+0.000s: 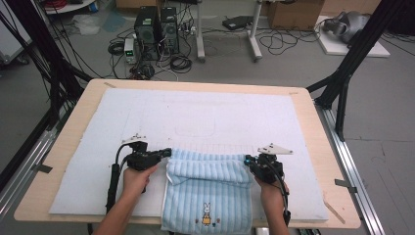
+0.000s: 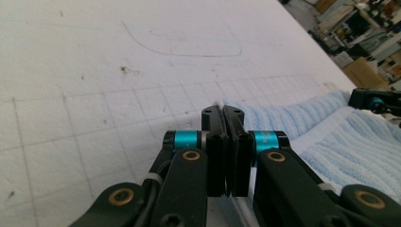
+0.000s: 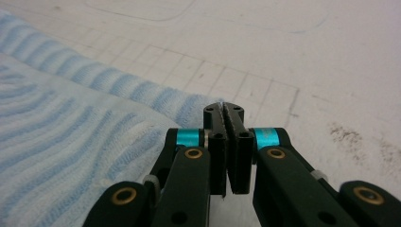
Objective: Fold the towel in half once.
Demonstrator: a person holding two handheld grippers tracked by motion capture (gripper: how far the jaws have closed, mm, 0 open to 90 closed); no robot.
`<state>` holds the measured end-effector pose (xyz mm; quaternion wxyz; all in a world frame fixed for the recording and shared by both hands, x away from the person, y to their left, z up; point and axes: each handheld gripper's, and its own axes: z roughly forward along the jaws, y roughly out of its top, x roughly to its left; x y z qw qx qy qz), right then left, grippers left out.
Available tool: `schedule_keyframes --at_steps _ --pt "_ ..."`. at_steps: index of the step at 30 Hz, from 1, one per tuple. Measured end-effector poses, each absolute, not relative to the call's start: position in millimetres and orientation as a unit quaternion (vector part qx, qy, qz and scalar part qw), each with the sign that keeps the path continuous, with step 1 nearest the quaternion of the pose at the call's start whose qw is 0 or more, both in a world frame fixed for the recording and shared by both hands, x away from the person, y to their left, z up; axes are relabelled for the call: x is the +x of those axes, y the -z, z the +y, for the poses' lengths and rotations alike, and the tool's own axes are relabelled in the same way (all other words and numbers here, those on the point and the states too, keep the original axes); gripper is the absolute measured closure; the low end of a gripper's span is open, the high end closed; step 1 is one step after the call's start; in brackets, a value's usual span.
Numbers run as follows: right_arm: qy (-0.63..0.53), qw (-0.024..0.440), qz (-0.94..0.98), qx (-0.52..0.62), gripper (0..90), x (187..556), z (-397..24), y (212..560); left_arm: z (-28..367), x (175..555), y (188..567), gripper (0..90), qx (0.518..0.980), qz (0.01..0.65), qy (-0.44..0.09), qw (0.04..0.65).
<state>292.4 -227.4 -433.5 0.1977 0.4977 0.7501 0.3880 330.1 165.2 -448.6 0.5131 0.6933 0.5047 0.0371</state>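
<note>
Both claws are seen clamped on the towel (image 1: 208,188): left claw (image 1: 168,152) and right claw (image 1: 248,160) at its folded corners. It is spread (rabbit picture near the person) on the white surface (image 1: 195,115).

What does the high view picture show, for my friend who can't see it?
A person's two hands each hold a black gripper, left gripper and right gripper, pinching the two ends of the folded-over top edge of a light blue striped towel with a little rabbit on it. The towel lies on a white mat covering a wooden table.
</note>
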Motion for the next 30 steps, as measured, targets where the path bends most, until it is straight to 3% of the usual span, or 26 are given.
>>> schedule_keyframes --at_steps 3,7,9,12,19,21,22,23,24,25,26,30 --pt "-0.385 0.206 0.741 0.510 88.6 300.7 -224.3 435.5 163.2 335.9 444.6 87.6 0.682 0.510 -0.052 0.522" --pt "-0.377 0.217 0.746 0.505 88.4 306.7 -220.8 436.7 161.0 345.8 445.8 84.6 0.701 0.512 -0.063 0.493" --pt "-0.381 0.202 0.746 0.508 86.8 307.2 -221.5 438.0 163.8 346.9 446.0 65.4 0.695 0.522 -0.058 0.492" --pt "-0.395 0.202 0.739 0.507 69.8 302.0 -224.3 435.3 168.0 345.5 445.8 49.5 0.711 0.513 -0.073 0.476" --pt "-0.378 0.176 0.742 0.525 48.0 309.9 -230.0 439.5 155.6 344.2 452.5 45.3 0.744 0.477 -0.081 0.461" --pt "-0.362 0.165 0.754 0.522 46.5 313.8 -226.6 444.6 152.0 342.3 452.4 52.5 0.751 0.472 -0.104 0.449" --pt "-0.366 0.164 0.751 0.524 48.6 314.4 -225.8 445.5 151.2 341.4 452.6 63.1 0.759 0.465 -0.106 0.443" --pt "-0.369 0.163 0.752 0.521 54.7 315.2 -225.3 445.5 150.8 341.2 453.2 79.3 0.760 0.464 -0.104 0.443" --pt "-0.372 0.158 0.757 0.514 62.3 315.6 -224.9 445.6 150.1 341.8 453.5 83.5 0.759 0.465 -0.096 0.445" --pt "-0.379 0.147 0.761 0.506 73.7 315.4 -223.2 445.2 150.0 342.5 453.4 86.0 0.759 0.465 -0.095 0.445" --pt "-0.384 0.137 0.763 0.501 78.8 315.7 -223.0 445.0 150.6 344.2 453.1 86.6 0.758 0.469 -0.088 0.444" --pt "-0.387 0.140 0.765 0.496 83.7 323.8 -224.5 442.0 154.2 351.9 451.1 87.1 0.743 0.485 -0.081 0.453"
